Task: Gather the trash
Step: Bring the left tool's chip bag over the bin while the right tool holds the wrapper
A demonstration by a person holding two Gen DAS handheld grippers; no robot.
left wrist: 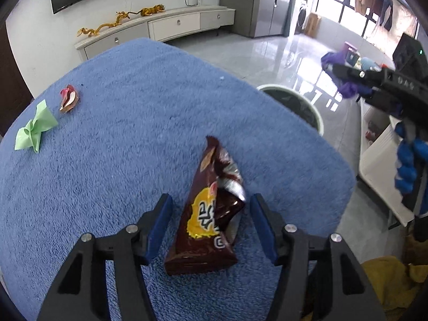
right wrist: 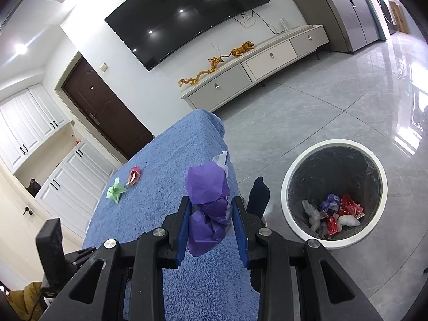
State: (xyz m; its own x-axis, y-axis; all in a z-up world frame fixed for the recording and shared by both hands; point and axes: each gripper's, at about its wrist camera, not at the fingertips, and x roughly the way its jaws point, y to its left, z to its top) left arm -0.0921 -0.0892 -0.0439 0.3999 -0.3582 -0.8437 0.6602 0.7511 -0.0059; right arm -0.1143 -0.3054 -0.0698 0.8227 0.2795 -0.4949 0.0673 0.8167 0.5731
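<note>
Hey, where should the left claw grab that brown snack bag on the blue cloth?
Probably across the wide sealed bottom end of the brown snack bag, which already lies between the open fingers of the left claw. Come straight down from above and close across its width. The far end tapers and is torn and crumpled, so it offers a less sure hold.

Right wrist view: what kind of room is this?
Most likely a home living room: a wall-mounted TV over a long low media cabinet, a brown entry door, and a blue-covered table beside a floor trash bin.
</note>
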